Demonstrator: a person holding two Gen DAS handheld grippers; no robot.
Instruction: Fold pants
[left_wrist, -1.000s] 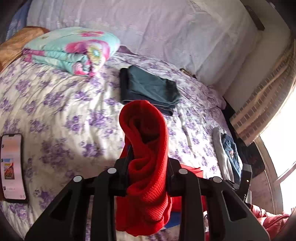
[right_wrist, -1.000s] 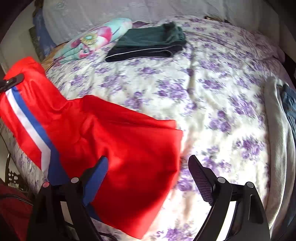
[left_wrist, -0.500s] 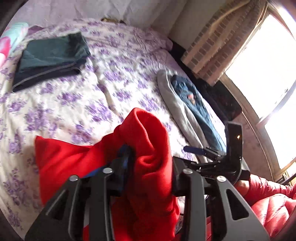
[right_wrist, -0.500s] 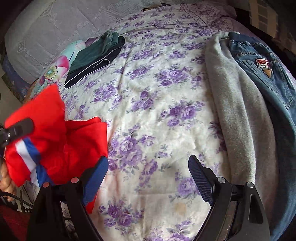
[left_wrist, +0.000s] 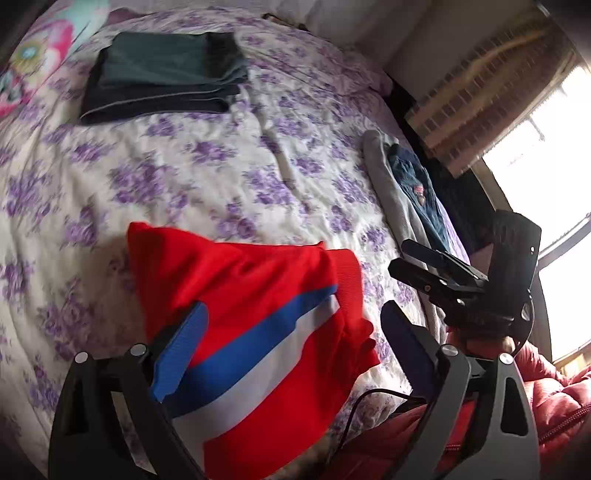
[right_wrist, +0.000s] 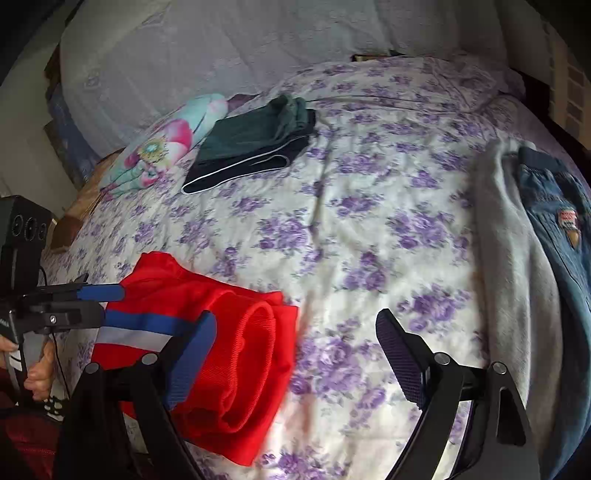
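Note:
The red pants (left_wrist: 258, 325) with a blue and white side stripe lie folded near the front edge of the flowered bedspread (left_wrist: 207, 173). They also show in the right wrist view (right_wrist: 229, 339), with the ribbed waistband on top. My left gripper (left_wrist: 291, 336) is open just above them and holds nothing. My right gripper (right_wrist: 291, 343) is open and empty over the pants' right edge and the bare bedspread (right_wrist: 369, 229). In the left wrist view the right gripper (left_wrist: 424, 266) hovers right of the pants. In the right wrist view the left gripper (right_wrist: 96, 299) hovers at their left end.
A folded stack of dark green and navy pants (left_wrist: 162, 74) lies at the far side of the bed. A flowered blanket (right_wrist: 166, 144) lies beside it. Grey pants (right_wrist: 517, 266) and blue jeans (right_wrist: 554, 206) lie along the right edge. A window (left_wrist: 546, 155) is on the right.
My left gripper has opened and let go of the red waistband. The pants have dropped flat onto the bed. The right gripper has swung back toward the pants.

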